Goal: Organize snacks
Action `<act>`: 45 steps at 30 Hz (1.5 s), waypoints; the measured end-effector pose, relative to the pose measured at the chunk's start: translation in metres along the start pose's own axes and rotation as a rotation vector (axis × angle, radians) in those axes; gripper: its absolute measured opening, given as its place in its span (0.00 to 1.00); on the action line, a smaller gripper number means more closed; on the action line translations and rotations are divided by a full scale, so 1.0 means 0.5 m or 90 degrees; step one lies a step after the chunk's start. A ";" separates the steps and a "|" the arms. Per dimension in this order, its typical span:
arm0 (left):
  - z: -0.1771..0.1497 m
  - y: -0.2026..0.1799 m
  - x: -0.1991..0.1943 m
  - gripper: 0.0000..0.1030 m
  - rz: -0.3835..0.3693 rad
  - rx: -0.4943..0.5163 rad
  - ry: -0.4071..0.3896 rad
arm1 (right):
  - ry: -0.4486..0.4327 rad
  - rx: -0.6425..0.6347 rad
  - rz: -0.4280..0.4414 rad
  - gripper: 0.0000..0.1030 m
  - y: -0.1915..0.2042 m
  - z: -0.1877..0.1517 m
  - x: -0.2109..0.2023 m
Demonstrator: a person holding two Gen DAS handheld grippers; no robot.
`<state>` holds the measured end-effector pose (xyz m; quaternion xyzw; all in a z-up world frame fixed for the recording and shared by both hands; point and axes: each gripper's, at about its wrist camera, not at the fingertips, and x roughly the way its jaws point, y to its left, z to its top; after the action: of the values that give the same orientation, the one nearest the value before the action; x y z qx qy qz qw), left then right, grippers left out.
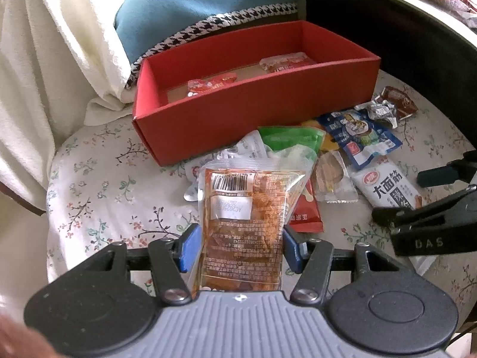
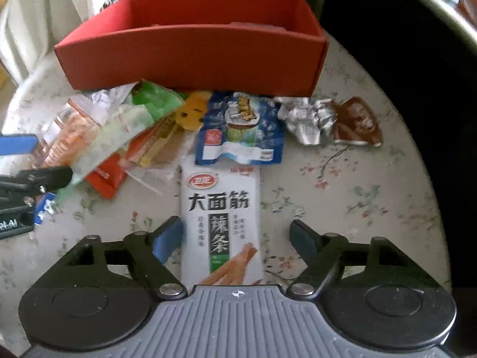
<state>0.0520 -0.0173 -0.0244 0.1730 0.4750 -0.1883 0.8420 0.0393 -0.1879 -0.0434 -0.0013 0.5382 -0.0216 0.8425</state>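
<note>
Risking a snag: left claw [image 1: 238, 246] clamped on orange packet [image 1: 243, 223] above the tabletop [image 1: 98, 191], right claw [image 2: 237, 238] agape astride white packet [image 2: 220, 223], blue packet [image 2: 240, 131] overlapping it, red box [image 1: 238, 113] beyond.

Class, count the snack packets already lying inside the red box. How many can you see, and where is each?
2. One red packet lies near the left end of the red box; another red packet lies toward the right end. The front wall may hide more.
</note>
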 end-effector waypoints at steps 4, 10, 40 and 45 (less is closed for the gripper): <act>0.000 0.000 -0.002 0.49 -0.001 0.001 -0.002 | -0.003 -0.001 0.022 0.53 -0.002 -0.005 -0.015; 0.003 0.007 -0.014 0.49 -0.007 -0.007 -0.017 | -0.029 0.042 0.074 0.51 -0.026 -0.005 -0.059; 0.007 0.002 -0.036 0.49 -0.024 -0.005 -0.038 | 0.000 0.023 0.054 0.50 -0.009 -0.017 -0.035; 0.008 0.018 -0.052 0.49 -0.035 -0.027 -0.059 | -0.067 0.043 0.077 0.50 -0.015 -0.010 -0.101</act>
<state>0.0470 -0.0073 0.0012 0.1334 0.4442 -0.2087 0.8610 0.0131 -0.1935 0.0004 0.0588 0.4912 0.0112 0.8690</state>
